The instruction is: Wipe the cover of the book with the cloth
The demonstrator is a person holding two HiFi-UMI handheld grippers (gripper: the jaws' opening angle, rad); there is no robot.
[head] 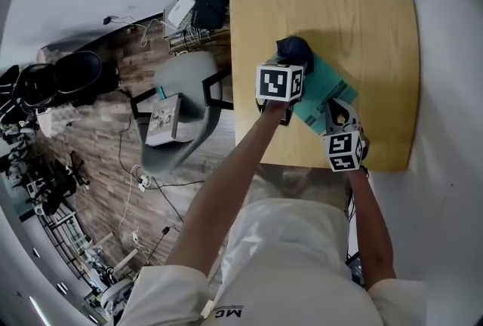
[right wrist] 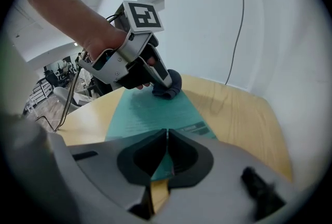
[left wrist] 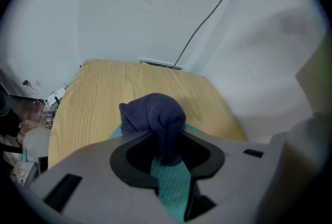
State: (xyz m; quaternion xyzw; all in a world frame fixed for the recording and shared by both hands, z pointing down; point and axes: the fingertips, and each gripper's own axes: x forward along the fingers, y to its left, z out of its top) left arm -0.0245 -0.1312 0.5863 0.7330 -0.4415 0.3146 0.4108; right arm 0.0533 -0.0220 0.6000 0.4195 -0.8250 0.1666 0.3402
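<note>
In the head view, the teal book [head: 326, 87] is lying at a slant on the wooden tabletop [head: 381, 30], towards the middle of its near edge. The left claw [head: 291, 63] is pressing a bunched dark blue cloth [head: 295, 47] onto the book's far corner, while the right claw [head: 336, 110] is sitting at the book's near edge.

In the left gripper view, the claw is clamping narrowly on a hanging fold of the cloth, and the rest of the wad is bulging out past the tips, with the printed cover showing underneath.

In the right gripper view, the jaws are closing together on the book's near edge, seemingly pinning it in place.

The cloth is looking soft and limp, so gripping it by a gathered fold is likely serving best, leaving a pad free to rub. The book is appearing thin, light and smooth-covered, so it is probably apt to slide on the wood unless held by an edge.
</note>
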